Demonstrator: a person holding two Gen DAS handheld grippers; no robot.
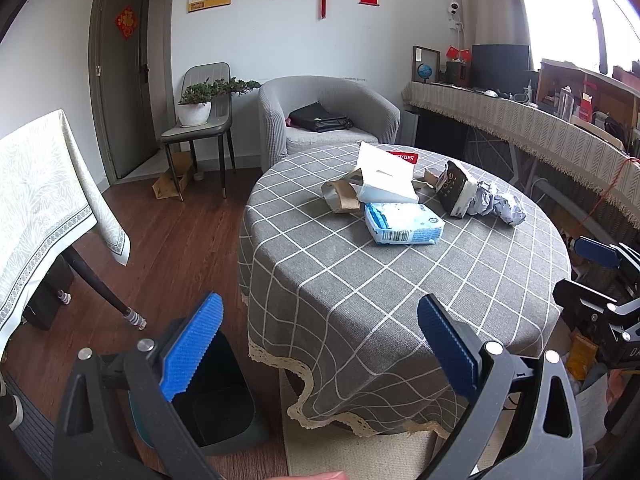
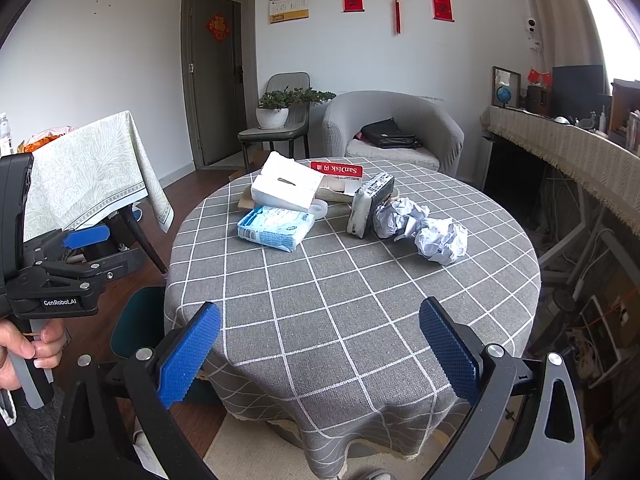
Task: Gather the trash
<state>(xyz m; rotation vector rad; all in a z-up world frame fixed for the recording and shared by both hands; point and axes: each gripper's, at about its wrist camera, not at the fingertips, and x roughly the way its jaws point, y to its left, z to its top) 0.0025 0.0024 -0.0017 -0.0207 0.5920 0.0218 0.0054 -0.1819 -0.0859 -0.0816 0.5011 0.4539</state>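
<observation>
I am holding both hand-held grippers, left [image 1: 320, 344] and right [image 2: 320, 348], spread and empty short of the desk [image 2: 340, 320]; trash — crumpled paper [image 2: 440, 240], wipes pack [image 2: 276, 226] — is lying mid-desk, untouched; next I am judging a reach forward, bin [image 1: 224, 412] standing at floor left.

On the round desk [image 2: 360, 300] lie two crumpled paper balls [image 2: 440, 240], touching each other, one blue-and-white soft tissue pack [image 2: 276, 227], one white tissue box [image 2: 286, 184], one dark, upright, crushed tissue pack [image 2: 370, 204], one red-and-white SanDisk carton [image 2: 337, 172] and several flattened brown cardboard scraps [image 1: 344, 196], too overlapped to count. One dark trash bin [image 1: 216, 396] stands on the floor beside the desk. Two claws show, each with two blue pads [image 2: 188, 360].
</observation>
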